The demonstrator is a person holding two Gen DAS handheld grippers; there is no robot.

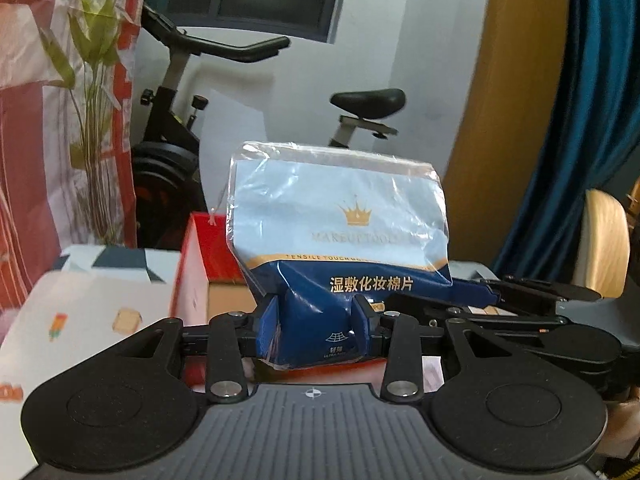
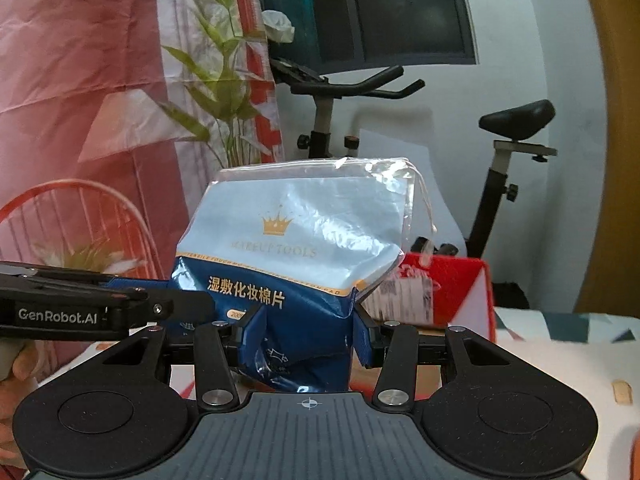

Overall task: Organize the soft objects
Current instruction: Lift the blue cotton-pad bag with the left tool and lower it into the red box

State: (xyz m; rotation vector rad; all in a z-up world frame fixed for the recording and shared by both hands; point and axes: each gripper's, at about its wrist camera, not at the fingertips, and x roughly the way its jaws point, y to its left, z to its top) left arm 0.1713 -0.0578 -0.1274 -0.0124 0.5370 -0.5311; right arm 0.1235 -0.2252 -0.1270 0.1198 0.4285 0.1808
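Holding sits at mid-carry, judging by the frames: nothing visibly placed yet. Background first: an exercise bike [image 1: 224,92] against the white wall, a patterned curtain [image 2: 80,80] and a leafy plant [image 2: 216,80] beside it. Below, the worktop [image 1: 80,320] with its printed cloth carries a red box [image 2: 452,280], open side toward the cameras; contents cannot be made out.

The cotton pad bag [image 1: 340,240], pale blue above and dark blue below with a gold crown print, is up in the air above the worktop, in front of the red box, not touching either. Its clear top seam stands upright; the lower end is pinched narrow.

The left hand-held gripper [image 1: 318,320] is clamped on the lower dark-blue part of the bag, pads pressing into the plastic from both sides. The right hand-held gripper [image 2: 306,340] is clamped on the same lower part, from the opposite face. Each unit shows at the edge of the other's view, close alongside.

Left to do: set the bag down in its place, probably the red box, then release. Other soft items are not in view.
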